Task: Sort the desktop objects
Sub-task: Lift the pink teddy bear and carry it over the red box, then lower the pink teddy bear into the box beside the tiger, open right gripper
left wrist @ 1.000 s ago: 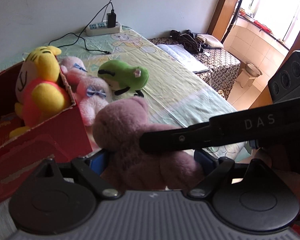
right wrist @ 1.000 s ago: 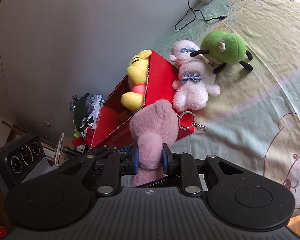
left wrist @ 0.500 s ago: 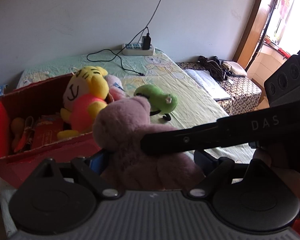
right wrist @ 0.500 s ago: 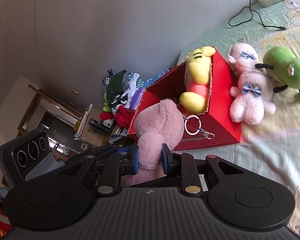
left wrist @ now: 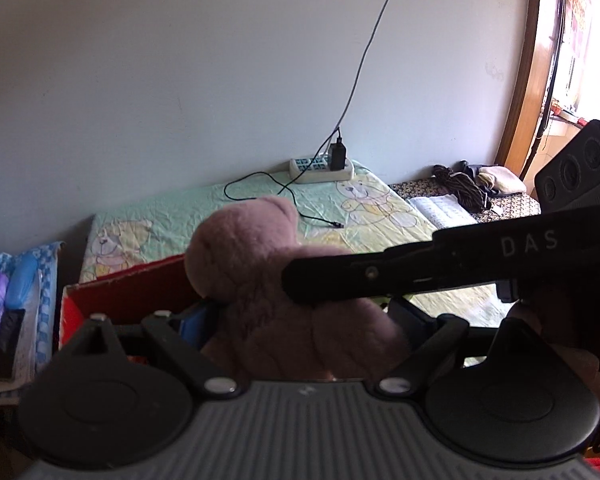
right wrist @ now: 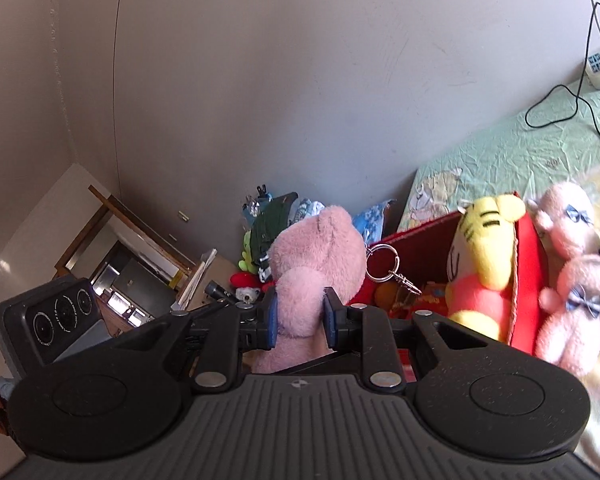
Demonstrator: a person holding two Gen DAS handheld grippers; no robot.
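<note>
A fuzzy, dusty-pink plush bear with a rounded head and small stitched ear sits pinched between the blue-padded fingers of the right gripper, which is closed firmly on the soft body so the pile bulges around the pads. A shiny metal key ring with a small clasp hangs from the bear's side. In the left wrist view the same bear fills the space between the black fingers of the left gripper, whose blue pads lie against the plush on both sides, gripping it too; the right gripper's long matte black finger crosses in front of it.

The bear is held in the air above and just in front of an open red cardboard box with a raw corrugated edge. Inside the box leans a yellow striped tiger plush in a coral top. Two pale pink fleecy bears with blue bow ties lie against the box's outer wall on a crinkled green cartoon-print sheet. A white power strip rests on the sheet near the wall.
</note>
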